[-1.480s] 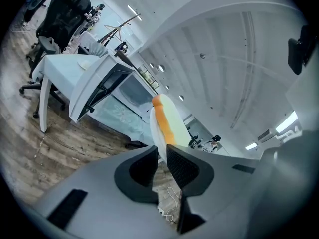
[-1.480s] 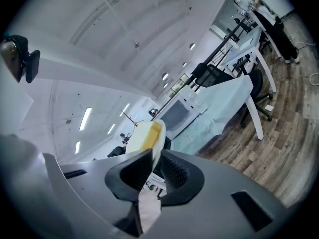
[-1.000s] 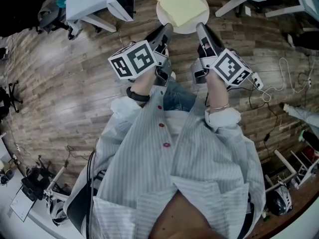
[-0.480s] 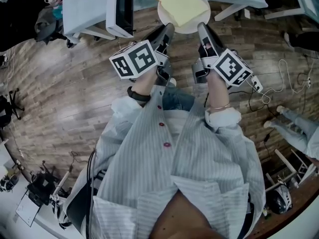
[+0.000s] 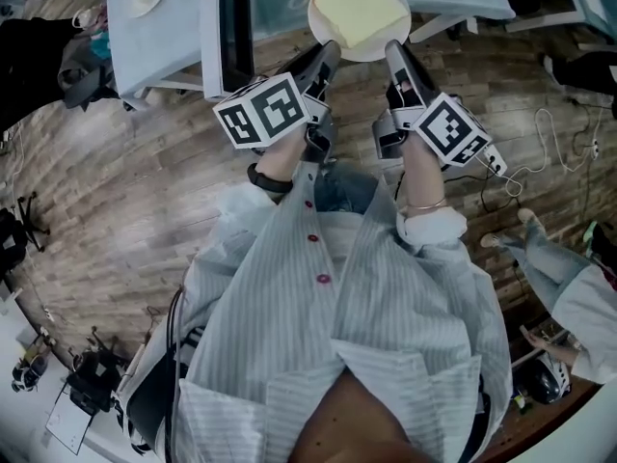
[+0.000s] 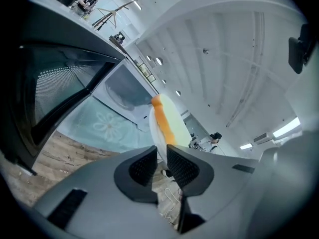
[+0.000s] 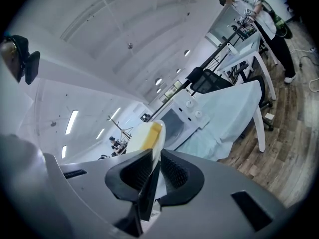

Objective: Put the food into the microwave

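Both claws on the plate (image 5: 372,57), food (image 5: 357,4) aboard, near the open microwave (image 6: 122,89).
Your left claw (image 5: 326,54) and right claw (image 5: 393,54) each pinch the plate rim, jaws nearly together; food lies flat on it, held over the floor (image 5: 116,191), with the microwave on the bench (image 5: 154,41) to your left.

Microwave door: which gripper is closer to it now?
Left. The left gripper holds the plate on the left, beside the open microwave door; the right gripper holds its right rim, farther away.
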